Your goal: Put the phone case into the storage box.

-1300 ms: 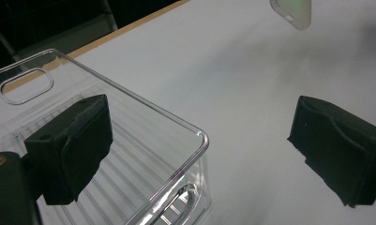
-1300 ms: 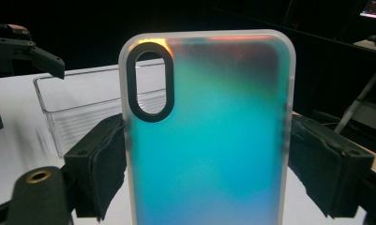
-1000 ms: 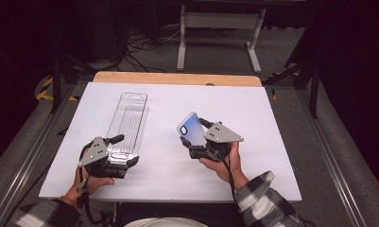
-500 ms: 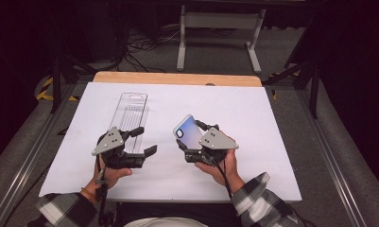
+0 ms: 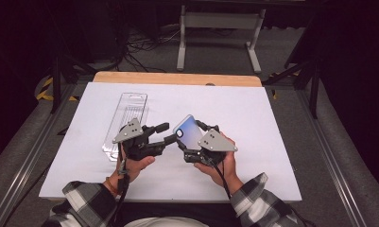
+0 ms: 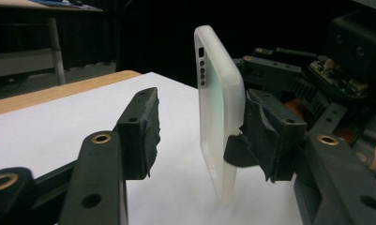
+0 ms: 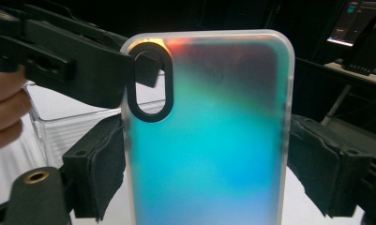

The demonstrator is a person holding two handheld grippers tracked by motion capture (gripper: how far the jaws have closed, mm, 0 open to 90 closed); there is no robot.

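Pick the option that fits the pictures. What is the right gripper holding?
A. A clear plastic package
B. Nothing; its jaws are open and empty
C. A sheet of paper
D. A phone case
D: the right gripper is shut on the phone case by its two side edges, while the clear package lies on the table beyond the left gripper.

Plaid sleeves [image 5: 85, 201]; black tools under grey three-cornered plates [image 5: 217, 141].
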